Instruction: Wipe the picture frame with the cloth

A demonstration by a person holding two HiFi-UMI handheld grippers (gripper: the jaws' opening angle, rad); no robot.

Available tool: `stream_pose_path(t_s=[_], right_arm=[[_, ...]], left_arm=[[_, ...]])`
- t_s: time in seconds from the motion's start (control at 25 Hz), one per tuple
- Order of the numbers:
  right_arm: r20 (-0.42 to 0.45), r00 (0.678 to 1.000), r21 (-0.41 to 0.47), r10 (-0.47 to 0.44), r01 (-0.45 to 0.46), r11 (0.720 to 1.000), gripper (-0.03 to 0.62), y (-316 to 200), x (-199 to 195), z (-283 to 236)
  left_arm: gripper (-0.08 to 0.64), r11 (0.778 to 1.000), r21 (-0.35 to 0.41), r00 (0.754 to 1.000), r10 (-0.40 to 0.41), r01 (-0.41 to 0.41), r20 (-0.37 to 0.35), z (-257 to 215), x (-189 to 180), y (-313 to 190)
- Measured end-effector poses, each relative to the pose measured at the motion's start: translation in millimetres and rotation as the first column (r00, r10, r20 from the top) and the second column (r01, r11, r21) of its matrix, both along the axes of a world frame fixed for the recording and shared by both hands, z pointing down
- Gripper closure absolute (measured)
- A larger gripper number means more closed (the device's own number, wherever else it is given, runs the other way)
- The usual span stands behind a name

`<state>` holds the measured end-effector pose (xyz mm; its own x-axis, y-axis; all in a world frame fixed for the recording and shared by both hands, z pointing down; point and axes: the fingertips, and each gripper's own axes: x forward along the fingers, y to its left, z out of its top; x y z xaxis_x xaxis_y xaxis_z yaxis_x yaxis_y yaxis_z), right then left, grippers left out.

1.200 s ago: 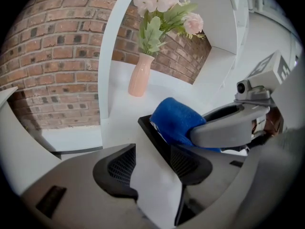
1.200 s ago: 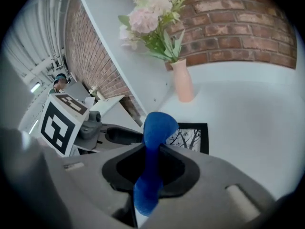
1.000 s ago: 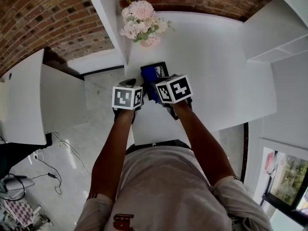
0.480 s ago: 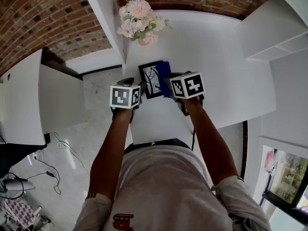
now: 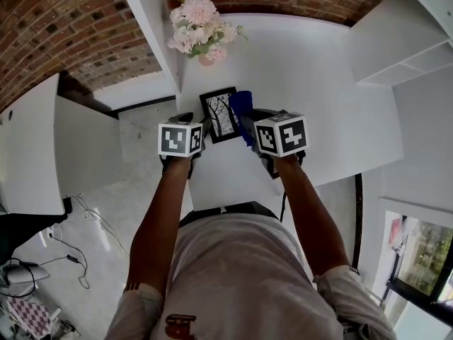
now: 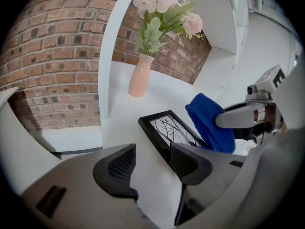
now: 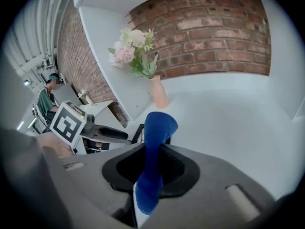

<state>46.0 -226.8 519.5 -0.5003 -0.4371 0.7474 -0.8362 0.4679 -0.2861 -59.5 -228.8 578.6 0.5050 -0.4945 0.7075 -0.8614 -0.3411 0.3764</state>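
A black picture frame (image 5: 219, 114) (image 6: 172, 130) with a tree print lies flat on the white table (image 5: 318, 83). My right gripper (image 5: 253, 121) (image 7: 151, 161) is shut on a blue cloth (image 5: 241, 103) (image 7: 157, 128) (image 6: 209, 123). The cloth hangs at the frame's right edge. My left gripper (image 5: 191, 121) (image 6: 150, 156) stands open at the frame's near left corner. Only bare table shows between its jaws, and its right finger (image 6: 190, 163) hides that corner.
A pink vase of flowers (image 5: 202, 34) (image 6: 139, 75) (image 7: 158, 92) stands behind the frame beside a white upright panel (image 5: 152, 20). The table's left edge drops to the floor (image 5: 141, 129) just left of my left gripper. A brick wall (image 5: 85, 27) runs behind.
My right gripper has carried the blue cloth from the frame's left part across to its right edge, uncovering the picture. The left gripper has stayed near the frame's left corner.
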Motion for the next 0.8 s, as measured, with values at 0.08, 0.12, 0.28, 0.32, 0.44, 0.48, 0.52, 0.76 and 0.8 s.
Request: stream_pose_path(t_s=[0.08,0.12,0.28,0.32,0.44,0.48,0.52,0.76,0.8], right_arm=[[0.041,0.999,-0.012,-0.006,0.006,1.0,0.523,11.9,-12.5,-1.8],[0.059,0.998,-0.019,-0.012,0.013,1.0,0.523,17.5,-19.7,-1.7],[0.099,0.995,-0.049,-0.033,0.038,0.998,0.523,35.9,-45.3,5.5],[0.102,0.994,-0.058,-0.036,0.042,0.997,0.523,39.0,-50.3,8.4],[0.115,0.993,-0.084,-0.036,0.046,0.995,0.523,45.4,-62.6,16.4],[0.116,0.993,-0.094,-0.03,0.041,0.995,0.523,47.0,-64.6,20.0],[0.112,0.993,-0.105,-0.023,0.035,0.994,0.522,48.4,-65.2,24.2],[0.043,0.999,-0.104,-0.019,0.024,0.994,0.522,45.1,-55.3,38.6],[0.031,0.999,-0.098,-0.02,0.023,0.995,0.522,43.1,-51.7,38.9]], left_arm=[[0.34,1.0,0.002,1.0,0.0,0.0,0.0,0.2,0.1,0.1],[0.34,1.0,0.002,1.0,0.0,0.0,-0.001,0.4,0.1,0.2],[0.34,1.0,0.003,1.0,0.001,-0.001,-0.003,0.1,0.2,0.8],[0.341,1.0,0.004,1.0,0.002,-0.002,-0.003,-0.2,0.5,0.7],[0.339,1.0,0.005,1.0,0.003,-0.003,-0.005,-0.7,0.9,0.6],[0.339,1.0,0.004,1.0,0.003,-0.003,-0.005,-0.6,0.9,0.8],[0.341,1.0,0.004,1.0,0.003,-0.003,-0.005,-0.7,1.0,1.0],[0.34,1.0,0.01,1.0,0.006,-0.006,-0.005,-1.3,0.8,0.7],[0.34,1.0,0.011,1.0,0.006,-0.006,-0.005,-1.2,0.6,0.6]])
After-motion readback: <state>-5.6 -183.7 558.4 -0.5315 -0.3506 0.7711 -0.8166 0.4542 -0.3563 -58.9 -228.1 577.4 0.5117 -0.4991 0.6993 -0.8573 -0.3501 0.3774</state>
